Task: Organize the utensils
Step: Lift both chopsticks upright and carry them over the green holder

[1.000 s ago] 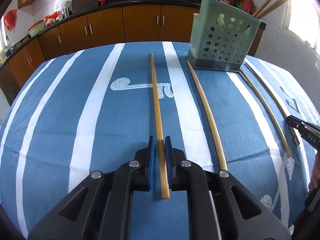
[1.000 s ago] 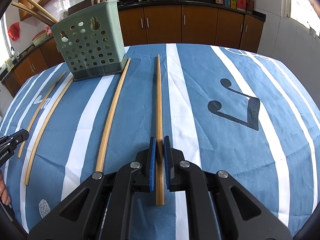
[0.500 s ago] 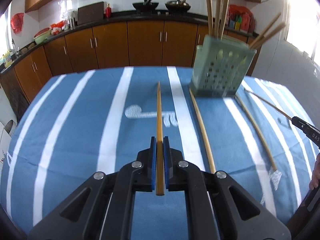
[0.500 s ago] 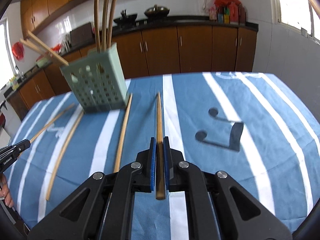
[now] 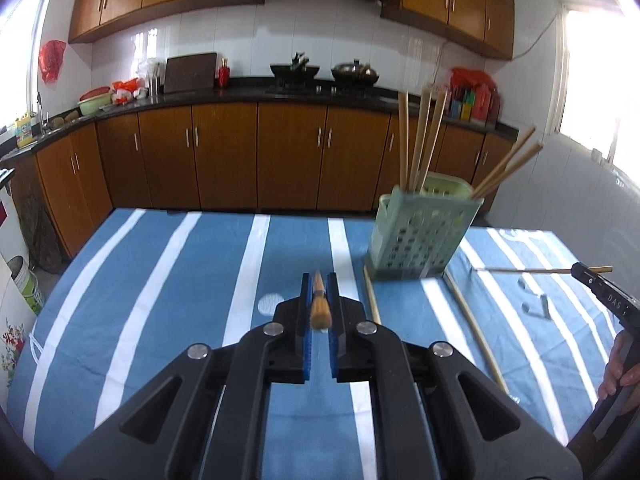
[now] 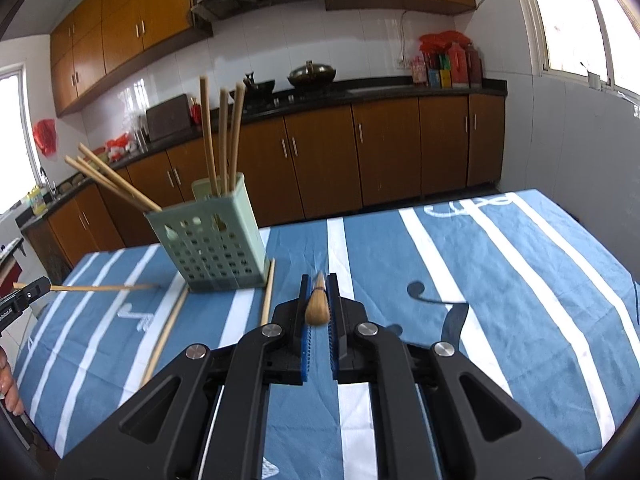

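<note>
My left gripper (image 5: 319,292) is shut on a bamboo chopstick (image 5: 319,304), held level above the table and seen end-on. My right gripper (image 6: 320,292) is shut on another bamboo chopstick (image 6: 318,304), also lifted and seen end-on; its tip and stick show in the left wrist view (image 5: 528,270). A green perforated holder (image 5: 420,236) stands on the table with several chopsticks upright and leaning in it; it also shows in the right wrist view (image 6: 212,240). Loose chopsticks (image 5: 476,330) lie beside the holder, also seen in the right wrist view (image 6: 164,340).
The table has a blue cloth with white stripes (image 5: 160,300). Brown kitchen cabinets (image 5: 224,156) and a black counter with woks stand behind it. The left gripper's tip with its chopstick (image 6: 92,288) shows in the right wrist view.
Both grippers have lifted their chopsticks off the cloth and tilted them up to level. The views now look across the table at the kitchen wall.
</note>
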`<action>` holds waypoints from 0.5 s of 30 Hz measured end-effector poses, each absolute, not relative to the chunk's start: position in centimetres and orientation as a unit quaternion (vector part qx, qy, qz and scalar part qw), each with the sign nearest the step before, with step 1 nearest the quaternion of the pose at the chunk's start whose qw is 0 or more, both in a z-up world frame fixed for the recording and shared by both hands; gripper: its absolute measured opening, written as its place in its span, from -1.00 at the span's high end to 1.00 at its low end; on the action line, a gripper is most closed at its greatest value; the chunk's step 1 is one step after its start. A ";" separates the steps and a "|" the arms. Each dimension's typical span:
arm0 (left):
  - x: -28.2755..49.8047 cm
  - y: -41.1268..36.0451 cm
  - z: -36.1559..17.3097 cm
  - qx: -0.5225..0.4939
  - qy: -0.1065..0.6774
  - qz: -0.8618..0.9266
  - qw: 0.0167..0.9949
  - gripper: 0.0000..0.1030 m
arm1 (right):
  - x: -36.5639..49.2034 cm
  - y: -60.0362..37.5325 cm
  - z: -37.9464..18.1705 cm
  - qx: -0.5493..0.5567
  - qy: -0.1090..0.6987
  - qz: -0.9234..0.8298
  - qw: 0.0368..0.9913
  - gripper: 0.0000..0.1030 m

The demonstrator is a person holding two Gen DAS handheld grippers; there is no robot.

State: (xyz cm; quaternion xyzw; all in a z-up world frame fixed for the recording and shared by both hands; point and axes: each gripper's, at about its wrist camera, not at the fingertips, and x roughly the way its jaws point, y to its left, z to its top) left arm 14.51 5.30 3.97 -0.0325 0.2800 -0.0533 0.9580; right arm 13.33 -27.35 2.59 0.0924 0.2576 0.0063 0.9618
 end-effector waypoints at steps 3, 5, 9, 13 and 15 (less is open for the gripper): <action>14.4 5.4 5.1 -0.034 0.265 -0.054 0.962 0.85 | 13.2 -27.5 3.5 0.094 0.244 0.010 0.965 0.85; 14.4 5.5 5.7 -0.033 0.258 -0.054 0.964 0.85 | 13.2 -27.4 4.3 0.093 0.235 0.013 0.967 0.85; 14.4 5.5 6.6 -0.032 0.248 -0.057 0.966 0.85 | 13.3 -27.1 5.5 0.089 0.224 0.017 0.970 0.85; 14.4 4.8 8.2 -0.033 0.232 -0.074 0.969 0.85 | 13.6 -26.7 7.3 0.094 0.211 0.032 0.972 0.85; 14.2 4.4 9.2 -0.035 0.221 -0.086 0.971 0.85 | 13.6 -26.6 8.5 0.102 0.199 0.044 0.974 0.85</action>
